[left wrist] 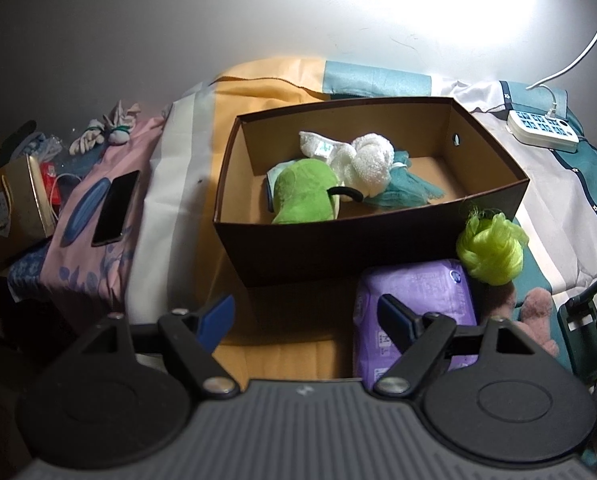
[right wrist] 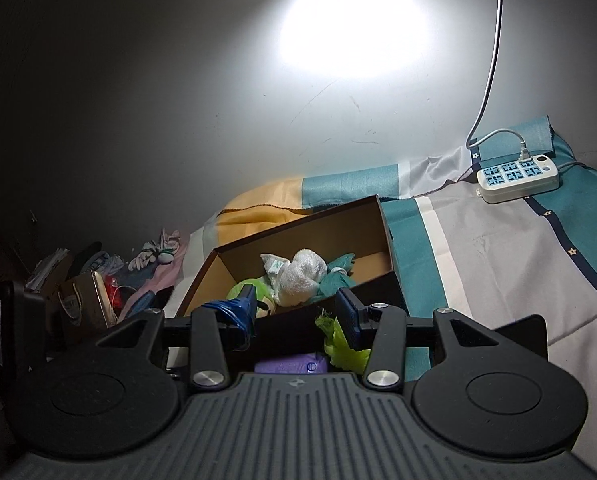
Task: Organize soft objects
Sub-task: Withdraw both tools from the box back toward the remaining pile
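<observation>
I hold the left gripper (left wrist: 306, 320) with its jaws wide apart and empty, above the purple soft pack (left wrist: 414, 300) lying just in front of the cardboard box (left wrist: 298, 252). The right gripper (right wrist: 296, 316) is partly open, gripping nothing. To grasp well, I would straddle the crinkly pack squarely. The frilly lime mesh pouf (left wrist: 492, 250) sits beside it; a green plush toy (left wrist: 304, 196) and white terry cloth (left wrist: 368, 162) are boxed.

Left gripper (left wrist: 306, 318): jaws spread wide, blue-padded fingers (left wrist: 218, 312) angled downward with nothing between them. Right gripper (right wrist: 298, 312): jaws partly open, tilted gently downward, blue pads (right wrist: 348, 312) apart and pressing on nothing visible.
</observation>
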Available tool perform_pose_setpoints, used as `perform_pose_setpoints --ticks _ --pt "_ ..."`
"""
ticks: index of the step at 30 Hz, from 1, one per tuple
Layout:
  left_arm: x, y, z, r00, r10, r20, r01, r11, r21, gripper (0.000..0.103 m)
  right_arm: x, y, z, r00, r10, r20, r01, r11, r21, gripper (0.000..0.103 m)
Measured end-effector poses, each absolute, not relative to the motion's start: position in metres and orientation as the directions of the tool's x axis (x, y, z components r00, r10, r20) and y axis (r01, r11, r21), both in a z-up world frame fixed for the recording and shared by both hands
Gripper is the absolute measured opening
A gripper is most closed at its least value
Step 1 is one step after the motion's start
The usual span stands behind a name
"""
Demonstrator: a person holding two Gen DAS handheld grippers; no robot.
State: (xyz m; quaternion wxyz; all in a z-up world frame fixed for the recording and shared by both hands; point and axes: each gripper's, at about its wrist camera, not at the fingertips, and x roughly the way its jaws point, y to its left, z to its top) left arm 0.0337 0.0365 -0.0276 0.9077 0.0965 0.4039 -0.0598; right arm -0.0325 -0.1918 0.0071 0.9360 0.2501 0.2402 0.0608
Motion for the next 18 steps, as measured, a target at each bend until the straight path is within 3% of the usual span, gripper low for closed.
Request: perform_pose_setpoints --ticks 18 --pt "0.014 0.035 -0.046 0.613 0.008 -0.790 0.152 0.980 0.128 0.081 -0.061 -0.203 -0.028 0.774 0.315 -0.549 -0.038 0.889 0.457 0.028"
